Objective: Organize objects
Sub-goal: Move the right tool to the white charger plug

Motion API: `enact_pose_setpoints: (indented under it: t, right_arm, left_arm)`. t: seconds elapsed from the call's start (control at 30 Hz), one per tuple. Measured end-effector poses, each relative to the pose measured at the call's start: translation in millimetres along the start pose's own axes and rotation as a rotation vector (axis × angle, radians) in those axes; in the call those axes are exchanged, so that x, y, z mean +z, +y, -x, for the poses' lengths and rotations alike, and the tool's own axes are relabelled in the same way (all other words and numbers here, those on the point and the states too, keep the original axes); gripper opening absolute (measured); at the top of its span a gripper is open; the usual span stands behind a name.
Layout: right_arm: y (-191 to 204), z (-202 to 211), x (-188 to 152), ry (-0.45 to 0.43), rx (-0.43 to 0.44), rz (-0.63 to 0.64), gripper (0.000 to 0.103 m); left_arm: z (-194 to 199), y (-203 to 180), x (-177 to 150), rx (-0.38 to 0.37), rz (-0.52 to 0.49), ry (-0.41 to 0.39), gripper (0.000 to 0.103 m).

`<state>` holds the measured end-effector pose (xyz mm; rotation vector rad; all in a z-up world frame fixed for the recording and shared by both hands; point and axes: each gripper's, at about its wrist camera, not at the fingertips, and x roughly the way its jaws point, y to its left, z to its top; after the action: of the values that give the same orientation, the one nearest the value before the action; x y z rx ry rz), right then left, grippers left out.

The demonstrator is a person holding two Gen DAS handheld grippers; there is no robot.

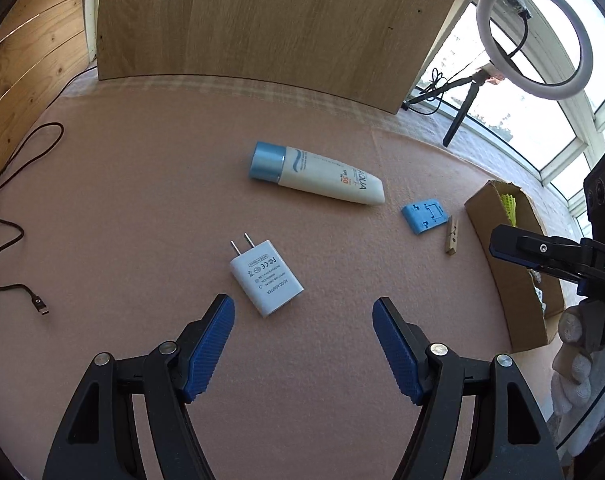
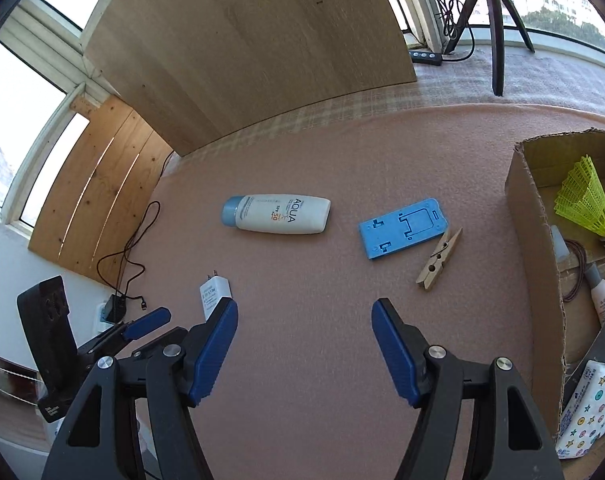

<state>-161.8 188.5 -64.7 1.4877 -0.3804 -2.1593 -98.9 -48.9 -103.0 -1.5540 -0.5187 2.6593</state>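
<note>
On the pink felt mat lie a white AC adapter point(image 1: 266, 278) point(image 2: 214, 294), a white sunscreen tube with a blue cap point(image 1: 316, 174) point(image 2: 278, 214), a blue plastic phone stand point(image 1: 424, 218) point(image 2: 402, 229) and a wooden clothespin point(image 1: 451, 236) point(image 2: 438, 260). My left gripper point(image 1: 304, 310) hovers open just this side of the adapter, nothing between its fingers. My right gripper point(image 2: 304, 312) is open and empty too, short of the phone stand and clothespin. Its left finger hides part of the adapter. Each gripper shows at the edge of the other's view.
A cardboard box point(image 2: 534, 248) point(image 1: 502, 248) at the mat's right holds a yellow shuttlecock point(image 2: 586, 204), a small bottle, a tissue pack and other items. A black USB cable point(image 1: 18, 216) trails on the left. A wooden board stands behind; a ring light on a tripod point(image 1: 532, 36) stands by the window.
</note>
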Motion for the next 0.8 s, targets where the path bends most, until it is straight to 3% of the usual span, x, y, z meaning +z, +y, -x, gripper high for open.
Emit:
enact_pose_setpoints:
  t: [0.27,0.8]
  right_arm:
    - [35.8,-40.9,1.7,0.065,0.034,0.052,0.066]
    - [81.9,-117.8,6.3,0.223,0.08,0.1,0.06]
  left_arm:
    - [-10.5,30.2,-6.4,-0.017,0.045,0.016,0.074]
    - [-37.7,35.7,-4.6,-0.077,0.043,0.041,0.072]
